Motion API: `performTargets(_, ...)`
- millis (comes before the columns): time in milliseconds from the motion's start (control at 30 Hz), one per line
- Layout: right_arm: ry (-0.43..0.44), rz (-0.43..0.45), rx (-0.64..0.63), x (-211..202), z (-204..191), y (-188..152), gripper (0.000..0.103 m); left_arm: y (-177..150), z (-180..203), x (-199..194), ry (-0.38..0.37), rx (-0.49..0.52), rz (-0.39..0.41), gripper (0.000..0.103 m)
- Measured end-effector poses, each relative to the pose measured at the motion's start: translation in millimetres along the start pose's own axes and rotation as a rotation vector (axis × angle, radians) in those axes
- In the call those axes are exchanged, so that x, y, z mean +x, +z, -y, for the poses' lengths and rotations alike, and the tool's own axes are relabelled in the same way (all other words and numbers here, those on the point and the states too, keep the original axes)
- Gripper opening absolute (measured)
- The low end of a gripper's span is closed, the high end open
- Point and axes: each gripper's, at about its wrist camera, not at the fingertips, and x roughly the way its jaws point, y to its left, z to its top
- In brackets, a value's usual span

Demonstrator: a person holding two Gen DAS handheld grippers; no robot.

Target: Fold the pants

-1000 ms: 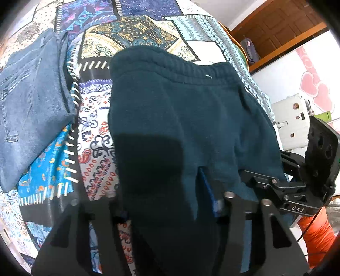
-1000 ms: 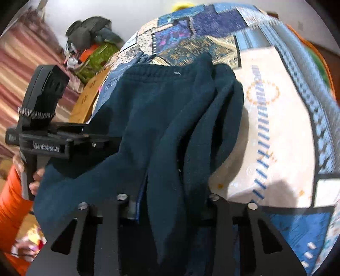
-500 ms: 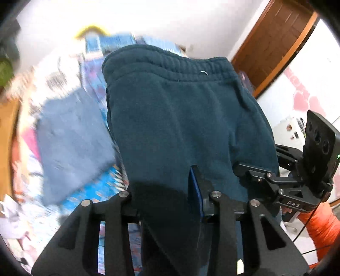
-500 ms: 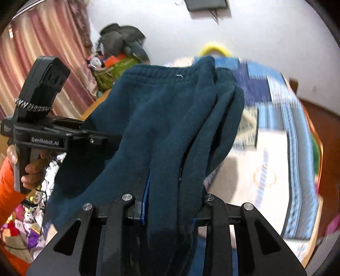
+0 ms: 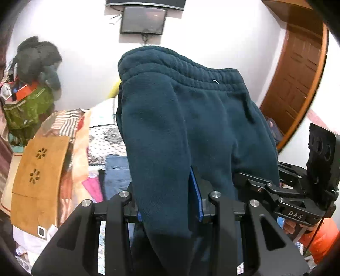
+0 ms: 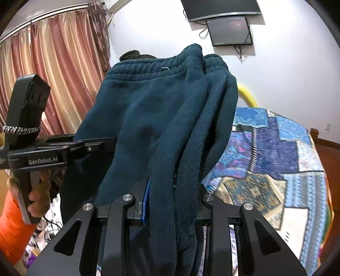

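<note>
The dark teal sweatpants (image 5: 180,131) hang in the air, waistband away from the cameras, held up between both grippers. My left gripper (image 5: 167,203) is shut on one folded part of the fabric, which fills the gap between its jaws. My right gripper (image 6: 172,201) is shut on a bunched stack of the same pants (image 6: 161,118). Each gripper shows in the other's view: the right one (image 5: 265,186) and the left one (image 6: 93,146), both touching the cloth. The lower legs are hidden below the frames.
A patchwork quilt bed (image 6: 276,161) lies below right. Folded blue jeans (image 5: 116,176) lie on it under the pants. A wooden headboard (image 5: 38,169), a pile of bags (image 5: 29,89), curtains (image 6: 53,74), a wall screen (image 5: 143,20) and a door (image 5: 297,74) surround.
Both grippers have lifted and tilted up, raising the sweatpants off the bed into the air. The views now show walls instead of the quilt. Both grips have stayed shut.
</note>
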Motion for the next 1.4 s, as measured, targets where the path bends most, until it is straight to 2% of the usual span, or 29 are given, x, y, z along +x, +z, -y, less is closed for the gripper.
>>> performTargets(167,-0.008,-0.059,0.023,57,3,7,0.026,-5,-41,34,0.037,-0.045,-0.011,0.035)
performTargets(200,-0.039,-0.043,0.048,64,6,5,0.026,-5,-48,48,0.047,-0.056,-0.022,0.035)
performTargets(467,-0.058,-0.201,0.116,156,52,-19,0.026,-19,-100,148,0.080,-0.131,-0.154,0.036)
performTargets(533,-0.073,-0.235,0.125,173,56,-25,0.026,-28,-113,177,0.083,-0.146,-0.194,0.036)
performTargets(667,-0.092,-0.370,0.194,204,80,-39,0.029,-55,-136,227,0.107,-0.218,-0.306,0.036)
performTargets(700,-0.074,-0.368,0.209,204,85,-41,0.032,-64,-143,236,0.093,-0.242,-0.313,0.036)
performTargets(767,-0.052,-0.367,0.224,197,90,-43,0.032,-67,-151,229,0.048,-0.290,-0.276,0.039)
performTargets(833,-0.065,-0.364,0.183,188,85,-44,0.034,-69,-155,222,0.045,-0.301,-0.280,0.040)
performTargets(967,-0.128,-0.314,0.112,158,67,-47,0.038,-71,-149,195,0.115,-0.254,-0.277,0.040)
performTargets(1067,-0.138,-0.261,0.084,136,60,-46,0.038,-68,-136,163,0.160,-0.197,-0.234,0.040)
performTargets(1267,-0.137,-0.089,0.008,55,16,-30,0.038,-58,-95,77,0.169,-0.128,-0.098,0.040)
performTargets(1367,-0.134,0.018,-0.037,6,-11,-24,0.038,-56,-65,11,0.192,-0.082,0.013,0.040)
performTargets(1400,-0.130,0.052,-0.048,-9,-19,-22,0.038,-54,-58,0,0.197,-0.073,0.038,0.040)
